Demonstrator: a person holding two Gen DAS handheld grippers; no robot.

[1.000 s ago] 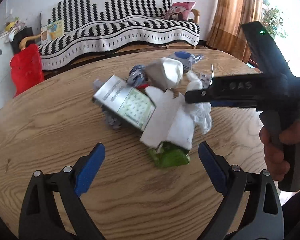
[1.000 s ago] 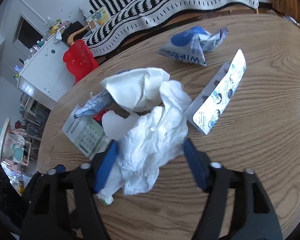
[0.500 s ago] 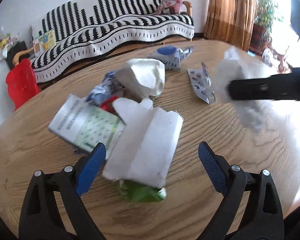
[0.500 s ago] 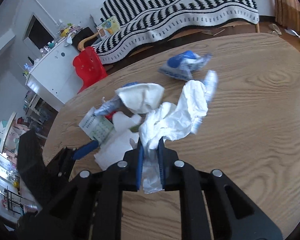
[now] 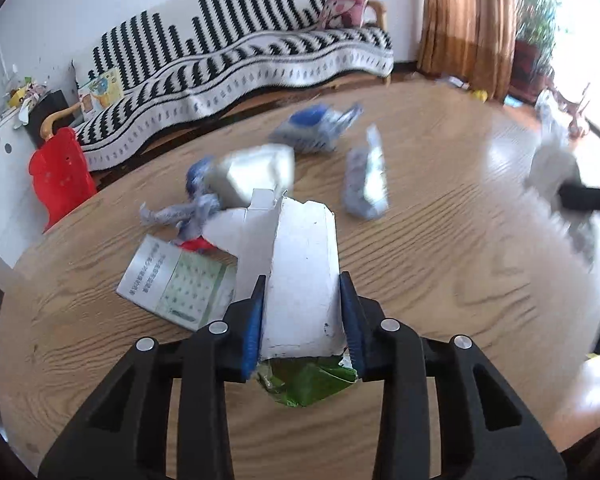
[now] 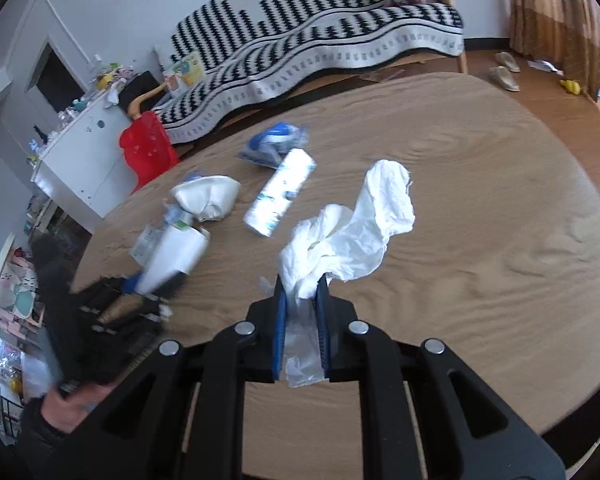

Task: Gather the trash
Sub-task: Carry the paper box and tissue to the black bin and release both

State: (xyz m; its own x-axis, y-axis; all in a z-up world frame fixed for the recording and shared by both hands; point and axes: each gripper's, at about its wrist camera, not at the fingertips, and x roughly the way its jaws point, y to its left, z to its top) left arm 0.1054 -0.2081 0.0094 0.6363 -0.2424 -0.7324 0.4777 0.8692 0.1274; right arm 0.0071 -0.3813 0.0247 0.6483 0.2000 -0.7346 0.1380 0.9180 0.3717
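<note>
White tissue wad [image 6: 352, 236]: pinched low down in the right claw [image 6: 302, 320], its crumpled bulk billowing up and toward 1 o'clock above the fingers, clear of the counter [image 6: 480, 208]. That claw is clamped almost fully closed, blue pads [image 6: 280, 332] pressing the tissue from both sides, a thin tail hanging between them.

White torn carton [image 5: 300, 276]: sits between the pads of the left claw [image 5: 302, 320], whose jaws are closing, both blue pads touching its sides. A crumpled green wrapper [image 5: 306, 382] pokes out beneath the carton at 6 o'clock.

Remaining litter, left wrist view, ranged around the carton:
- grey-and-green printed box [image 5: 176, 284], flat on the counter at 9 o'clock, just beside the carton;
- red scrap [image 5: 196, 245] and twisted blue-grey wrapper [image 5: 188, 212], at 10 o'clock;
- white crumpled paper ball [image 5: 256, 174], at 11 o'clock, blurred;
- blue-and-white wipes pack [image 5: 312, 130], at 12 o'clock, farther back;
- long blue-and-white packet [image 5: 366, 180], at 1 o'clock, blurred.

Counter: oval, wood-grain. From 2 to 5 o'clock of the carton the surface is bare out to the rounded rim; the near edge at 6 o'clock is likewise open. Litter crowds only the 9 to 1 o'clock arc.

Beyond the rim: striped sofa [image 5: 236, 60] at 12 o'clock, red plastic chair [image 5: 60, 172] at 10 o'clock, brown curtain [image 5: 468, 20] at 1 o'clock.
</note>
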